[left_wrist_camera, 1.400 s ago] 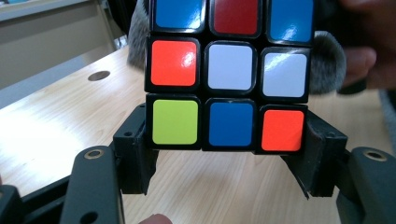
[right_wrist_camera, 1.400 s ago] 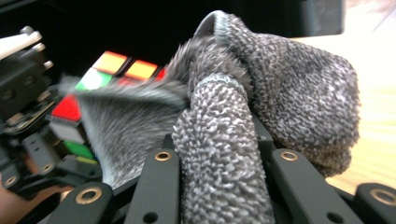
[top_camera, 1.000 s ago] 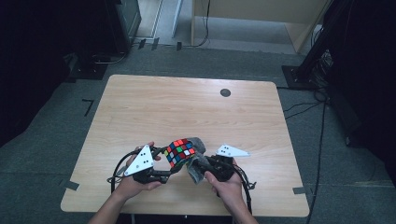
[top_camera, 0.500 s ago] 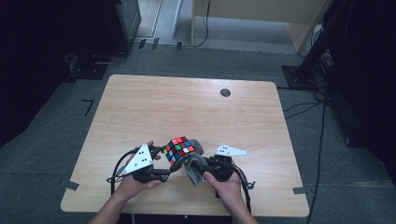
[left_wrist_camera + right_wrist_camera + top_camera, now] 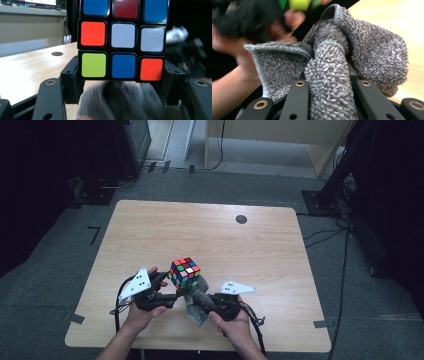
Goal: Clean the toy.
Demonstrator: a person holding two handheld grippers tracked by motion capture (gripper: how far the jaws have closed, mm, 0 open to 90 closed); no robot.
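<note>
Grey cloth (image 5: 192, 306) now lower under cube (image 5: 184, 272)

Left tool (image 5: 167, 281) clamped and raised, right tool (image 5: 197, 296) pinched shut, hands close together

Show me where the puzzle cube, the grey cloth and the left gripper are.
puzzle cube (image 5: 123, 35), left gripper view, white centre sticker.
grey cloth (image 5: 329, 75), right gripper view, rolled fold between the jaws.
left gripper (image 5: 170, 281), high view, jaws clamped on the cube's lower layer.
</note>
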